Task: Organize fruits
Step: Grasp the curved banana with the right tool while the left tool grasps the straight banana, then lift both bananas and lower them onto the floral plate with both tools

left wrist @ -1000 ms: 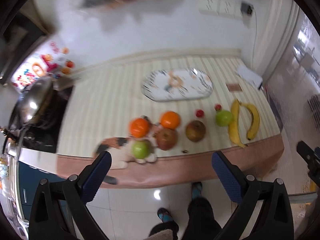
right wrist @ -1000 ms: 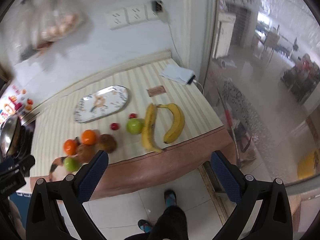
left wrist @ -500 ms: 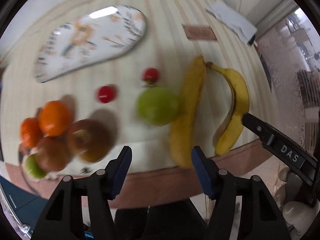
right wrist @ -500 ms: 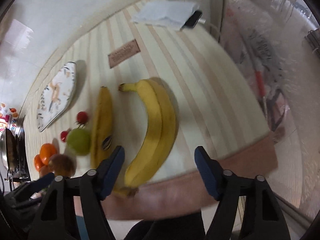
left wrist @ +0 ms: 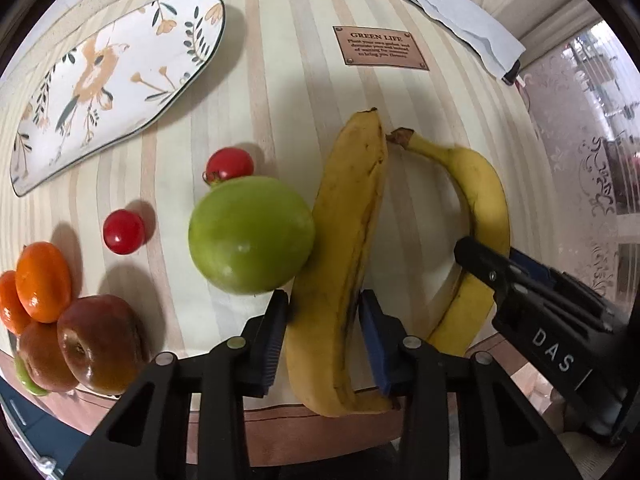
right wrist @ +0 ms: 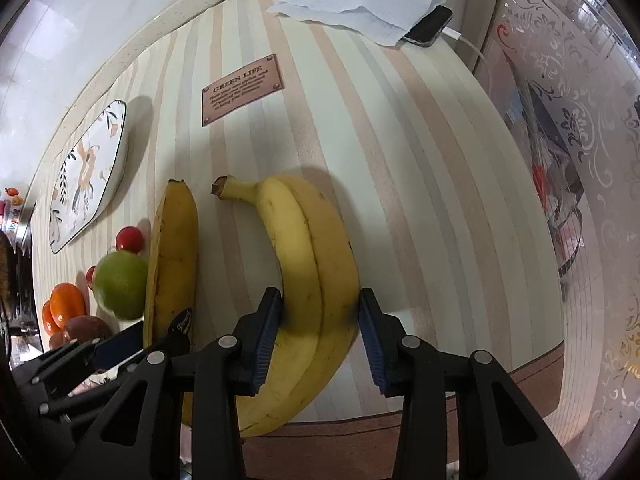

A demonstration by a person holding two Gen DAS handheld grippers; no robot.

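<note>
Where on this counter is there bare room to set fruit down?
Free: the flowered plate, and the striped cloth between the curved banana, label patch and tissue. Crowded: around the green apple and oranges.

Both grippers point down, side by side. The left gripper (left wrist: 323,334) has just been closing its jaws, and the blue pads (left wrist: 276,336) now press a banana (left wrist: 344,240) from both sides. The right gripper (right wrist: 318,338) has also just been closing; its pads (right wrist: 266,336) sit against a second banana (right wrist: 316,264).
</note>
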